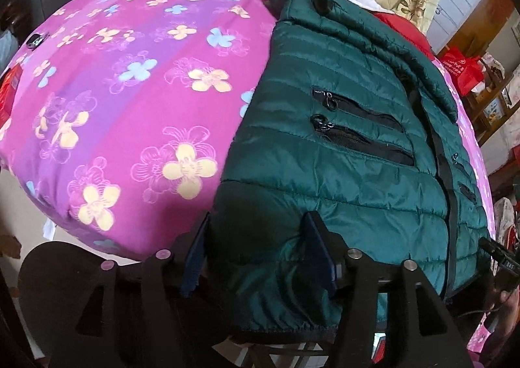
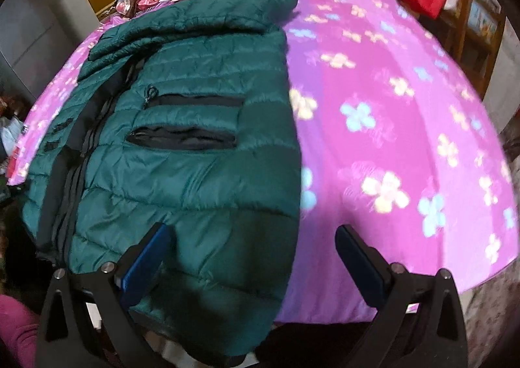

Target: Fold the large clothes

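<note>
I have the dark green puffer jacket (image 1: 341, 140) lying on the pink floral bedspread (image 1: 130, 92), zipped front up, and already narrowed lengthwise with both sides turned in, as best I can judge through the fisheye warp. My left claw (image 1: 256, 247) straddles the hem corner with its jaws spread, not pinching it. My right claw (image 2: 253, 257) hangs wide open over the opposite hem edge. The crosswise fold, hem up toward the collar, is still left.
</note>
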`<state>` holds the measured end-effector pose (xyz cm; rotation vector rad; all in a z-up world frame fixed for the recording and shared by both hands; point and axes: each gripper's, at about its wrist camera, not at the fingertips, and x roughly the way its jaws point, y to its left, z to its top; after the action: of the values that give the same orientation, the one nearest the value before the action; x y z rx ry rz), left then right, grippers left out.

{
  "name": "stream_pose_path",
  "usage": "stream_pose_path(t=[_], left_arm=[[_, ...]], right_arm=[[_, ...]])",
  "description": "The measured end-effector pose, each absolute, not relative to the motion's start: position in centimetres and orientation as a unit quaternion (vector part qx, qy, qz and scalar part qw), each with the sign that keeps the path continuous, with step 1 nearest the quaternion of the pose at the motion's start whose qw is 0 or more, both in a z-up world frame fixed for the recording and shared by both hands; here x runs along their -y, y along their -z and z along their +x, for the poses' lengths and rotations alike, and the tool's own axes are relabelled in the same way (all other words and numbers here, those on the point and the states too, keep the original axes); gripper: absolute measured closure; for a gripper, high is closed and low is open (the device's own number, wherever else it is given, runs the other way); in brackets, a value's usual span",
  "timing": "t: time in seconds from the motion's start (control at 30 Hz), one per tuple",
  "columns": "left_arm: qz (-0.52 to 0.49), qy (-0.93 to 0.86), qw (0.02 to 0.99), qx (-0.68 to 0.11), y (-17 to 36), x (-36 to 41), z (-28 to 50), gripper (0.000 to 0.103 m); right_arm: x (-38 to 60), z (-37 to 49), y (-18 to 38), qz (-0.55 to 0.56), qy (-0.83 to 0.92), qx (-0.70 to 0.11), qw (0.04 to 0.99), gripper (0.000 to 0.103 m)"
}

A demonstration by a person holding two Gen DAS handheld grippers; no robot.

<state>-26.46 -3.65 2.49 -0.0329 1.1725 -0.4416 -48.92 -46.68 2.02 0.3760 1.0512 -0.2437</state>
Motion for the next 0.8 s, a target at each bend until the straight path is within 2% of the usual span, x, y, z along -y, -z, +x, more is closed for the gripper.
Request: stream_pose_path(t=[0.1,0.37,0.6,0.63,0.7,0.73,0.77,0.8], left_arm=[[-0.002,0.212,0.813,-0.543,-2.4,4.3,-26.6,0.051],[-0.011,0.213,0.807,-0.550,-2.3,3.8,-25.8,0.050],[0.021,0.225,0.806,-0.547,-2.3,4.8,-27.2,0.050],[0.021,0.226,0.805,-0.549,-2.3,4.8,-27.2,0.052],[0.020,0.232,0.802,-0.550,-2.5,5.0,-27.2,0.062],[0.024,0.232,0.804,-0.548,-2.8,5.0,-27.3,0.071],[0.027,0.229,0.808,-0.542,-3.1,5.1,-27.4,0.082],[0.035,0.226,0.814,-0.534,-3.5,5.3,-27.6,0.087]], right_arm=[[46.7,-48.9,-1.2,0.198,0.088,-0.506,0.835,0.000],[45.3,-48.5,-0.8,0.199,0.038,-0.500,0.842,0.001],[44.3,-47.8,-0.7,0.178,0.017,-0.501,0.847,0.002],[44.2,-47.8,-0.8,0.175,0.015,-0.499,0.848,0.003],[44.2,-47.7,-0.9,0.174,0.010,-0.496,0.850,0.013],[44.3,-47.7,-1.1,0.175,0.006,-0.493,0.852,0.017],[44.4,-47.7,-1.3,0.175,0.004,-0.490,0.854,0.024],[44.5,-47.7,-1.4,0.174,0.003,-0.489,0.855,0.034]])
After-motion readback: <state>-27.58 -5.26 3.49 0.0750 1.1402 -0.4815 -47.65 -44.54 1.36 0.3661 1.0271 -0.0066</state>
